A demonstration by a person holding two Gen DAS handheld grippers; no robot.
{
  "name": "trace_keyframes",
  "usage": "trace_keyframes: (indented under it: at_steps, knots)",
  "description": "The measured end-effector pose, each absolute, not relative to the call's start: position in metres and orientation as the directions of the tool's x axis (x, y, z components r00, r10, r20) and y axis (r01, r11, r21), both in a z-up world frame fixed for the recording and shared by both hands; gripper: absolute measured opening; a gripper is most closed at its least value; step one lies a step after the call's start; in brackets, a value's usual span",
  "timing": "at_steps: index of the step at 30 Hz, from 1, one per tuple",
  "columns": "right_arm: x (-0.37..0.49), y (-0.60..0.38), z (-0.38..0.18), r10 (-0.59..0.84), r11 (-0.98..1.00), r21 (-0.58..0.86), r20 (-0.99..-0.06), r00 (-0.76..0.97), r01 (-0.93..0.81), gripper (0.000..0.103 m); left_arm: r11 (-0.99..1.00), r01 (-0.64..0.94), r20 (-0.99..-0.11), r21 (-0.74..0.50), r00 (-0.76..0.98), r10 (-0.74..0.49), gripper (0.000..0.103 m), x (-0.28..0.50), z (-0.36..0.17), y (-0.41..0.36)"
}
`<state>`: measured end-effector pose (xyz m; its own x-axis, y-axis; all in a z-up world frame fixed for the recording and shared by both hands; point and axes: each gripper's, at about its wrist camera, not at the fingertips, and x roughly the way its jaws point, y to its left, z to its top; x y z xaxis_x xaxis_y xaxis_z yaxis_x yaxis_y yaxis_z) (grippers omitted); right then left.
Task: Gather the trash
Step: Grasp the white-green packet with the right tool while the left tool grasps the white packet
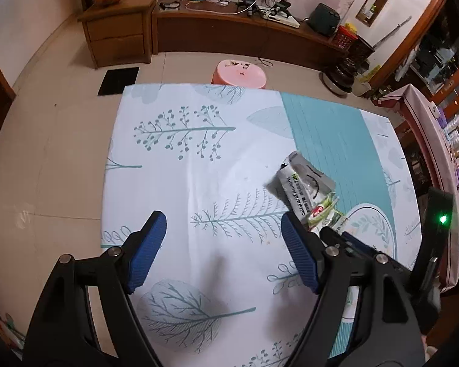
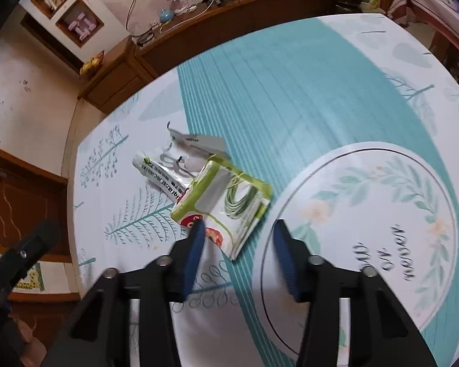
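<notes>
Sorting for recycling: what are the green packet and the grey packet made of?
Green packet: seemingly thin plastic film, glossy, printed; it puckers and catches glare. Grey packet: looks like crinkled plastic or foil-lined film with a dull silvery sheen; the views cannot settle which.

Smooth printed white-and-teal tablecloth [image 1: 199, 183], faint sheen, few soft creases. Crinkled glossy silver foil wrapper [image 1: 303, 180] and glossy green-white plastic packet [image 2: 229, 202], light reflected off both. Ribbed matt blue rubber pads [image 1: 150, 247] on matt black plastic gripper fingers, bare metal pivot pins. Varnished brown wooden cabinet [image 1: 119, 30]; smooth pink plastic stool [image 1: 240, 73]; polished beige floor tiles [image 1: 46, 153].
</notes>
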<state>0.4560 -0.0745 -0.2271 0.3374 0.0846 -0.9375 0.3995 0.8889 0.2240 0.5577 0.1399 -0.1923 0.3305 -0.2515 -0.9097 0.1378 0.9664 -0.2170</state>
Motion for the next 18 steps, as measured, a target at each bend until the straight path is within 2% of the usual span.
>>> trace_keyframes:
  at_steps: [3, 5, 8, 18]
  knots:
    - [0.462, -0.059, -0.234, 0.034, 0.922, 0.161, -0.939, 0.342, 0.351, 0.025, 0.968, 0.135, -0.911, -0.213, 0.33, -0.247, 0.075, 0.56, -0.201, 0.135]
    - [0.462, -0.053, -0.237, 0.02, 0.934, 0.143, -0.936, 0.352, 0.326, 0.011, 0.967, 0.133, -0.914, -0.217, 0.321, -0.249, 0.075, 0.562, -0.207, 0.129]
    - [0.46, -0.056, -0.235, 0.054, 0.933, 0.183, -0.922, 0.384, 0.308, 0.005, 0.965, 0.125, -0.916, -0.232, 0.307, -0.26, 0.075, 0.562, -0.212, 0.12]
    - [0.431, -0.113, -0.201, 0.002, 0.905, 0.203, -0.88, 0.474, 0.373, 0.004, 0.951, 0.083, -0.92, -0.298, 0.242, -0.309, 0.075, 0.582, -0.243, 0.07]
